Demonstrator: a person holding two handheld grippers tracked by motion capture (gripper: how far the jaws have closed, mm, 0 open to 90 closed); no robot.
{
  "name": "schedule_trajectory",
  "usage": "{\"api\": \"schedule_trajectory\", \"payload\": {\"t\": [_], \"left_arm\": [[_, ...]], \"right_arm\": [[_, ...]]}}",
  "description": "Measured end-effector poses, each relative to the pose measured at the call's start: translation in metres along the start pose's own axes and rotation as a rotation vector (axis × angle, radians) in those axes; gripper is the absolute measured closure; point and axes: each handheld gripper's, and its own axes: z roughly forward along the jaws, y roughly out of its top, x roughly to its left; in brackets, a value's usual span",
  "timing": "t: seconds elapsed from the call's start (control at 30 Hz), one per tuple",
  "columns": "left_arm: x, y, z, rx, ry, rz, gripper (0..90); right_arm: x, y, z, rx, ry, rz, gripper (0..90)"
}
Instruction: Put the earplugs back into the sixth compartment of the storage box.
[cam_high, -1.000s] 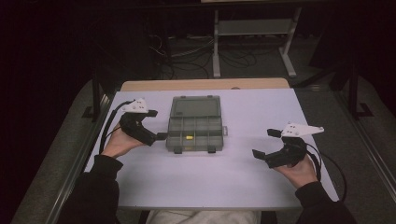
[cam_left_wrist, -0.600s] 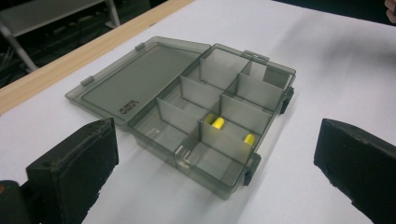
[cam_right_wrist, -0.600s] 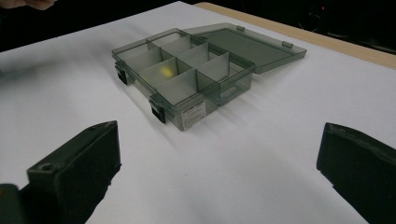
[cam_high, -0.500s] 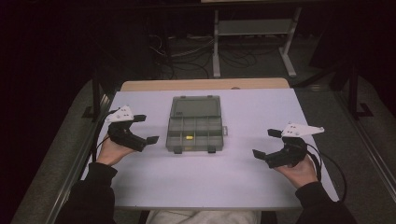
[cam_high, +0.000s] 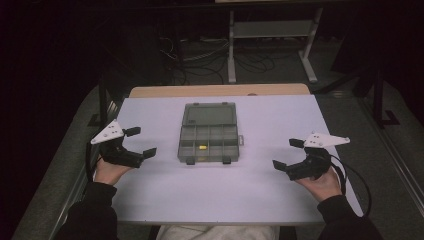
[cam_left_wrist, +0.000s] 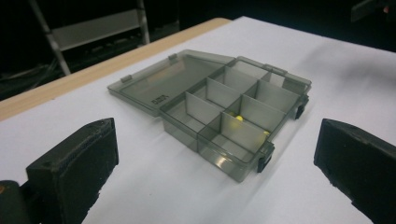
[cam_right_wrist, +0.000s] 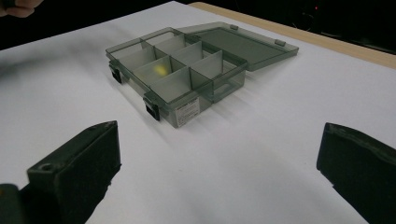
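Box (cam_high: 208, 133) of smoky clear plastic lies open on the white table (cam_high: 250, 195), lid (cam_high: 210, 114) folded flat on the far side, ahead of both tools and between them. One small yellow piece (cam_high: 202, 147) sits in a near-row compartment. Left gripper (cam_high: 137, 142) rests well apart to the box's left, jaws spread and empty. Right gripper (cam_high: 288, 154) sits well off to its right, likewise spread, holding nothing.

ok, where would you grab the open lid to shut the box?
Probably the lid by its far free edge, coming from behind the box. It lies flat on the table, hinged to the tray's far wall, so only that edge can lift. Either gripper could: both are open and empty.
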Motion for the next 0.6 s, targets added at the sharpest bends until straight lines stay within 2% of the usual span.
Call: {"api": "schedule_trajectory", "payload": {"t": [0.27,0.47,0.6], "left_arm": [[0.001,-0.011,-0.014,-0.051,0.027,-0.034,0.0],[-0.002,-0.016,-0.016,-0.027,0.028,-0.023,0.0],[-0.003,-0.017,-0.016,-0.030,0.025,-0.022,0.0]], "right_arm": [[0.000,-0.002,-0.001,-0.003,-0.005,0.001,0.0],[-0.001,-0.004,-0.004,-0.006,-0.012,0.005,0.0],[-0.002,-0.005,-0.005,-0.007,-0.015,0.010,0.0]]}}
